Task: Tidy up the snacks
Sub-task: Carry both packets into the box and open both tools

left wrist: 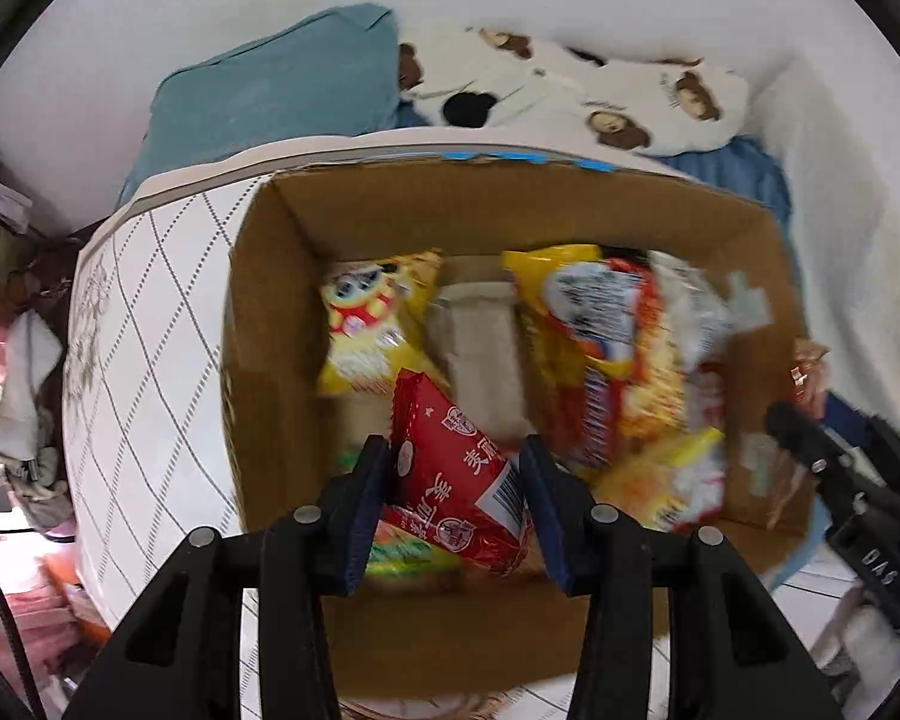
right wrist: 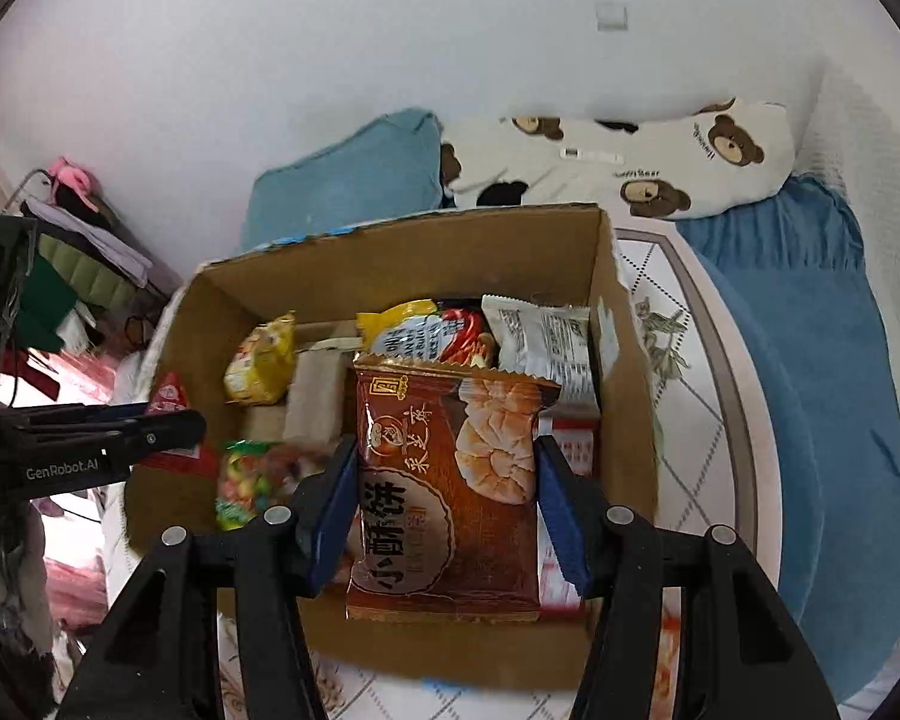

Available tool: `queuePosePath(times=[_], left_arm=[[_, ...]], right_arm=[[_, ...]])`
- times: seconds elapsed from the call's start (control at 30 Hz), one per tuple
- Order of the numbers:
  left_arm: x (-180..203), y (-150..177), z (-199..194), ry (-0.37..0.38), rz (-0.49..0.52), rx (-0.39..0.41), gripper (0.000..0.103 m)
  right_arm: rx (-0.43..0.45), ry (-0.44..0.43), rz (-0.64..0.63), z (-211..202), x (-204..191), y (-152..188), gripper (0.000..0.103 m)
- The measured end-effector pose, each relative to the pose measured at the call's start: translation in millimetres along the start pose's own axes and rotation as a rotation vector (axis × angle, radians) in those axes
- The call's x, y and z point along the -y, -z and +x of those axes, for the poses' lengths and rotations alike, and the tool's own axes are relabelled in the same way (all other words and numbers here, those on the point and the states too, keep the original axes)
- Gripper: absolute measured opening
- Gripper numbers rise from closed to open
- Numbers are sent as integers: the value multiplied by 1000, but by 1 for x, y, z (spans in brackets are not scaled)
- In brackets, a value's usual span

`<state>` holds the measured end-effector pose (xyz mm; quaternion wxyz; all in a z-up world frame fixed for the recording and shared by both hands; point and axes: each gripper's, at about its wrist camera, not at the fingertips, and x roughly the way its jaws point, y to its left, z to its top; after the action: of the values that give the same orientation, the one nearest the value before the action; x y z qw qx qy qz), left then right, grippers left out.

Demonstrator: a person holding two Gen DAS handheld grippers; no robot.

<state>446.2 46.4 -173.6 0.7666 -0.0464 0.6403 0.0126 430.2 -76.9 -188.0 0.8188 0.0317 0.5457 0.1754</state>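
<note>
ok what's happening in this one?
A person with a gripper in each hand is sorting snacks over a cardboard box on a bed. The left gripper is shut on a red packet; the right gripper is shut on a brown pastry packet. Both packets hang above the box, which already holds several yellow, white and red packs.

Quilted mattress (left wrist: 150, 324) under an open cardboard box (left wrist: 270, 360), seen from above.
White cover stitched in grey diamonds with a grey leaf print, edged by a grey band. Box set directly on top, blue tape along its far rim. Behind it on the bed, against the white wall, a teal pillow (right wrist: 354, 180) beside a white bear-print pillow (right wrist: 660, 162), touching. A blue blanket (right wrist: 810, 372) spread along the mattress's right side, reaching up to the bear-print pillow.
</note>
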Motion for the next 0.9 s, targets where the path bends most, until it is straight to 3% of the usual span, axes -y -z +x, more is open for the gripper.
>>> queuePosePath(times=[0.2,0.33,0.37,0.43,0.47,0.5,0.7,0.9], left_arm=[[-18,-15,29,-43,-31,-67,42],[-24,-17,40,-32,-51,-101,48],[-27,-17,43,-32,-65,-110,52],[-31,-18,45,-19,-91,-116,67],[-33,-18,45,-19,-106,-112,85],[-34,-18,45,-4,-114,-105,88],[-24,-12,39,-22,-108,-90,97],[-17,-2,32,-45,-100,-56,98]], right_arm=[[-61,21,-8,44,-4,-36,59],[-102,24,-26,67,-10,-42,59],[-126,17,-23,74,-11,-43,63],[-167,21,-24,87,-12,-44,84],[-179,33,-29,93,-13,-44,97],[-188,46,-32,97,-14,-43,99],[-187,55,-15,101,-12,-40,99],[-181,94,-16,92,-9,-37,100]])
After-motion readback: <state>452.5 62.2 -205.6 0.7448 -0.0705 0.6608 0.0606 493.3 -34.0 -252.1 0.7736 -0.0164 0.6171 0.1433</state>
